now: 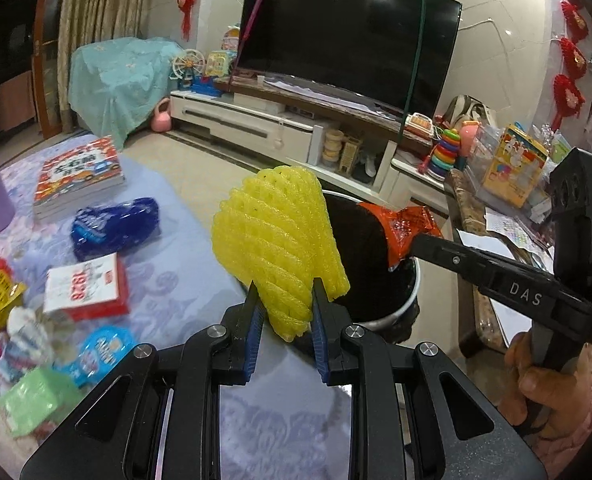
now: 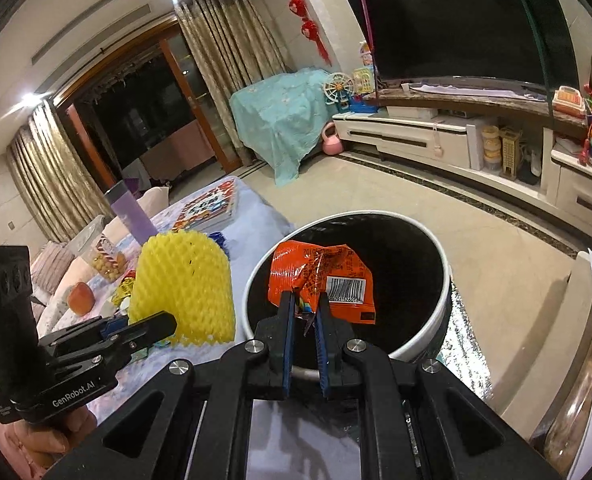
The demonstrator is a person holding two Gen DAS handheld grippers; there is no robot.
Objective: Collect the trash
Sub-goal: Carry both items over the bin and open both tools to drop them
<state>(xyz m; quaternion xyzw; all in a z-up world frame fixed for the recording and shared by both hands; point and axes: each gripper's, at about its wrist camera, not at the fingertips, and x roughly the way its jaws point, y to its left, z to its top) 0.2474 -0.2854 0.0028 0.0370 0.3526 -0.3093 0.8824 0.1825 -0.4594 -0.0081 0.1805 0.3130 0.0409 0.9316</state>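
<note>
**Two pieces of trash held at the bin**

A yellow foam net (image 1: 279,248) is clamped at its lower end between the blue pads of the left hand-held gripper (image 1: 285,312), standing upright beside the rim of the trash bin (image 2: 446,280). An orange snack wrapper (image 2: 324,280) is pinched by a corner in the right hand-held gripper (image 2: 304,312) and is held over the bin's dark opening. More packets, among them a blue packet (image 1: 115,226), are seen lying on the worktop (image 1: 183,264) to the left.
</note>
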